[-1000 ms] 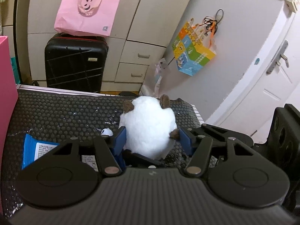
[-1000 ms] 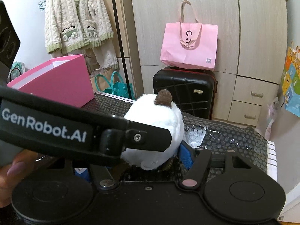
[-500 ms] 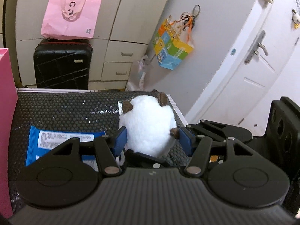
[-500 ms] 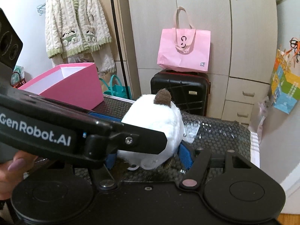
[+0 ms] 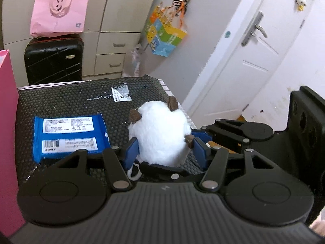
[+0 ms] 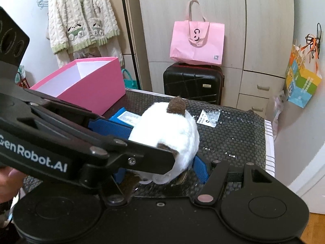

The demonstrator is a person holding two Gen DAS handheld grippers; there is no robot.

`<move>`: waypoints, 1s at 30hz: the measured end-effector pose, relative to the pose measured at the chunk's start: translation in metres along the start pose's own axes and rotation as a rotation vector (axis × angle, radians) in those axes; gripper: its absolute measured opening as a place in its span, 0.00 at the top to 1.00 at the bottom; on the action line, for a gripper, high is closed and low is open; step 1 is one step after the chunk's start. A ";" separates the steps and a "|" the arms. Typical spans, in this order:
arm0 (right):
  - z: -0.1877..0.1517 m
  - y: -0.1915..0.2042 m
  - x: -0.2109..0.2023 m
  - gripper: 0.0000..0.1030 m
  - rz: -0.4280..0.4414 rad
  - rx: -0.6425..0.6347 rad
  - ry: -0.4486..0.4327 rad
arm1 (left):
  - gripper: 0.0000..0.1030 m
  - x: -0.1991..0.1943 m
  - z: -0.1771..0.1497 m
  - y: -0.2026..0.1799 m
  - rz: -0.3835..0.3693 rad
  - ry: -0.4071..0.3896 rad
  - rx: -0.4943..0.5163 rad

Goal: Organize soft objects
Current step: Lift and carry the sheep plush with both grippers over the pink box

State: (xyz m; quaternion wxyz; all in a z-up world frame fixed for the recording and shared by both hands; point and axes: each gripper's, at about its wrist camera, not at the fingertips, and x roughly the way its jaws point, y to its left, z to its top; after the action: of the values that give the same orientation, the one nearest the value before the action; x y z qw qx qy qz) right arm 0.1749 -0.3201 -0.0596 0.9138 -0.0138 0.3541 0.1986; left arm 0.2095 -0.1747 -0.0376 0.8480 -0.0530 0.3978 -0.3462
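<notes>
**Over the black bench: white plush toy pinched by both hand-held grippers**

Above the near right part of the bench (image 5: 61, 101), a white plush toy (image 5: 160, 134) with small brown ears sits between the blue pads of the left hand-held gripper (image 5: 165, 152). Pads press into the fur on both sides; jaws closing on it. A white loop hangs from the toy's underside, by the left pad.

In the right wrist view the same plush toy (image 6: 168, 134) is also caught by the right hand-held gripper (image 6: 160, 170): its right blue pad presses the toy's lower right flank, its left pad mostly hidden behind the left gripper's black arm, which crosses the frame from the left. Toy gripped from two directions at once. Whether its base touches the bench, cannot tell.

Bench covered in black bubble-textured sheet. A blue snack packet (image 5: 69, 134) lies flat on it, just left of the toy. A white label (image 5: 120, 94) lies farther back. An open pink box (image 6: 85, 83) stands at the bench's far left, well apart from the toy.

Behind the bench: black suitcase (image 6: 193, 83) with a pink tote bag (image 6: 197, 42) on top, against the wardrobe.
</notes>
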 end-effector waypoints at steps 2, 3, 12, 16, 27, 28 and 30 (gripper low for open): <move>0.001 0.004 -0.007 0.31 0.010 0.023 0.015 | 0.45 -0.009 -0.003 -0.003 -0.016 0.011 0.015; 0.000 0.008 -0.012 0.31 0.009 0.028 0.019 | 0.45 -0.014 -0.004 -0.003 -0.025 0.012 0.023; -0.002 0.046 -0.041 0.31 0.002 -0.018 0.018 | 0.45 -0.056 -0.015 -0.006 -0.069 0.030 0.069; 0.001 0.061 -0.050 0.31 0.039 -0.030 0.048 | 0.47 -0.077 -0.022 0.000 -0.090 0.051 0.050; 0.019 0.120 -0.067 0.31 0.117 -0.124 0.114 | 0.53 -0.141 -0.041 0.025 -0.093 0.053 -0.037; 0.021 0.127 -0.068 0.31 0.124 -0.133 0.116 | 0.53 -0.148 -0.042 0.028 -0.090 0.051 -0.044; 0.025 0.139 -0.070 0.31 0.141 -0.146 0.121 | 0.53 -0.162 -0.044 0.035 -0.087 0.050 -0.063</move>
State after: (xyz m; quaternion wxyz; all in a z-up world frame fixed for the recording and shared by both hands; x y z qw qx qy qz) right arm 0.0924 -0.2124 0.0206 0.8712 -0.0671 0.3931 0.2863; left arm 0.1253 -0.0380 0.0230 0.8198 -0.0881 0.4268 -0.3715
